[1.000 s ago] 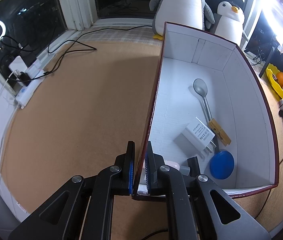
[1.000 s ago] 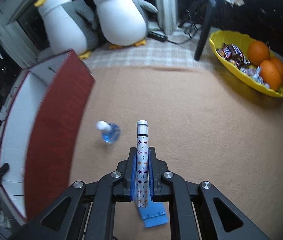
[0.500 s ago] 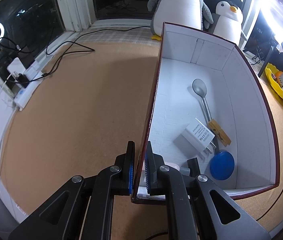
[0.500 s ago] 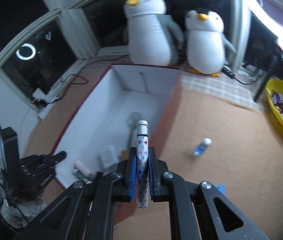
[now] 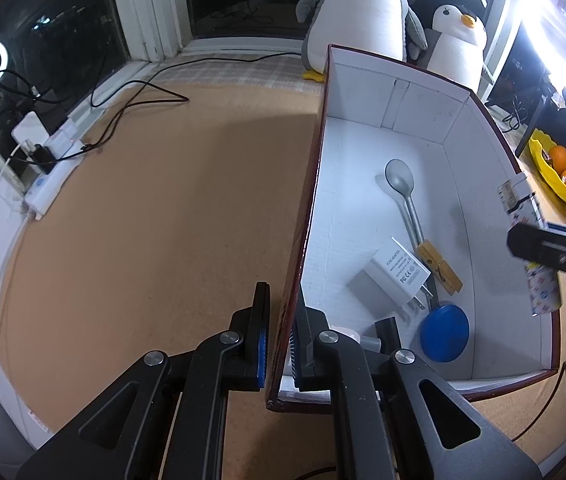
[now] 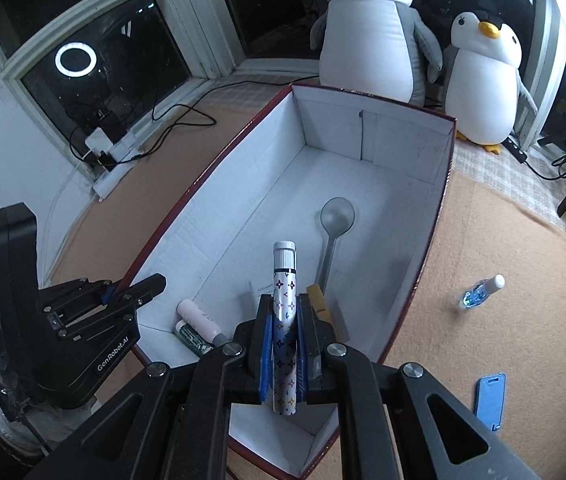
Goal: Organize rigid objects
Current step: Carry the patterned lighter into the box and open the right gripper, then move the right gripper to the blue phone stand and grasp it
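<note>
A white-lined box with dark red outside (image 5: 455, 152) (image 6: 363, 144) stands on the tan mat. My left gripper (image 5: 281, 332) is shut on the box's left wall near its front corner; it also shows in the right wrist view (image 6: 133, 290). My right gripper (image 6: 283, 320) is shut on a white patterned tube (image 6: 285, 304), cap forward, held above the box; the tube also shows in the left wrist view (image 5: 539, 280). Inside the box lie a spoon (image 5: 403, 188), a white charger (image 5: 395, 272), a wooden clothespin (image 5: 439, 266), a blue disc (image 5: 444, 338), a pink tube (image 6: 199, 318) and a battery (image 6: 191, 338).
A small blue bottle (image 6: 479, 292) and a blue clip (image 6: 491, 400) lie on the mat right of the box. Two plush penguins (image 6: 367, 28) stand behind it. A yellow tray with oranges (image 5: 559, 172) is at the far right. A power strip and cables (image 5: 51, 152) lie at the left.
My right gripper has swung left with the tube, from over the mat to above the box. The left gripper has kept its hold on the box wall.
</note>
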A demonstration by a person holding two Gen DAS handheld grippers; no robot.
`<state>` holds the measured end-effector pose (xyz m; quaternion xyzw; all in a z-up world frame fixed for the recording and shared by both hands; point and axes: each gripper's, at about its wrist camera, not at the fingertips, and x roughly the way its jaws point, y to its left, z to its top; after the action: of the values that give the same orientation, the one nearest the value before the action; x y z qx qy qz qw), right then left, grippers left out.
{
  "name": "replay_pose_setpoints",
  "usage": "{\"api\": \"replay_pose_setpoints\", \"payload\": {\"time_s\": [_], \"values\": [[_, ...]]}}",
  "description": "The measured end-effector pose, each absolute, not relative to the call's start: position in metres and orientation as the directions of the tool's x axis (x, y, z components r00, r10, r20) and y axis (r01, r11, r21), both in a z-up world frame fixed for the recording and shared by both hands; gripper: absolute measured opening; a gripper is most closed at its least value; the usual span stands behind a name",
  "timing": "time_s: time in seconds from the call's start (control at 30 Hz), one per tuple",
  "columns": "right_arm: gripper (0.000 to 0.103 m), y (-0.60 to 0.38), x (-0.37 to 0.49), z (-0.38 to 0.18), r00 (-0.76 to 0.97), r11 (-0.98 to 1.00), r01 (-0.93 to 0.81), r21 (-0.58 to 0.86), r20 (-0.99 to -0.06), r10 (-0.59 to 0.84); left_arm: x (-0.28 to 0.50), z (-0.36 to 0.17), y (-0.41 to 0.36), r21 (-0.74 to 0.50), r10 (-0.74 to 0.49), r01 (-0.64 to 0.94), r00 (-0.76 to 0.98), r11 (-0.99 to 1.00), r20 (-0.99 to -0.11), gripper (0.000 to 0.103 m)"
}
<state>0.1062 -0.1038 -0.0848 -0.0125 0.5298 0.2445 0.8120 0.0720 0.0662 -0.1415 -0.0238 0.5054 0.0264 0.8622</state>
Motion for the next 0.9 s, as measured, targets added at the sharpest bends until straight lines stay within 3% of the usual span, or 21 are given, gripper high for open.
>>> {"api": "replay_pose_setpoints", "payload": {"time_s": [0.07,0.2,0.53,0.6,0.9], "values": [[0.01,-0.101,0.105,-0.086,0.322,0.882,-0.411,0.229,-0.869,0.376,0.072,-0.142,0.066,-0.016,0.019,-0.067,0.487,0.998,-0.873,0.008],[0.027,-0.104,0.103,-0.083,0.334,0.882,-0.404,0.242,-0.858,0.389,0.073,-0.142,0.066,-0.017,0.016,-0.063,0.484,0.998,-0.875,0.008],[0.037,-0.148,0.094,-0.069,0.413,0.91,-0.334,0.246,-0.83,0.376,0.073,-0.142,0.063,-0.004,0.022,-0.053,0.48,0.999,-0.877,0.008],[0.043,-0.161,0.092,-0.068,0.426,0.92,-0.316,0.231,-0.832,0.355,0.073,-0.142,0.063,0.0,0.025,-0.054,0.479,0.999,-0.877,0.008],[0.047,-0.238,0.076,-0.078,0.485,0.964,-0.172,0.201,-0.835,0.261,0.073,-0.14,0.06,0.015,0.041,-0.057,0.477,0.998,-0.878,0.008]]}}
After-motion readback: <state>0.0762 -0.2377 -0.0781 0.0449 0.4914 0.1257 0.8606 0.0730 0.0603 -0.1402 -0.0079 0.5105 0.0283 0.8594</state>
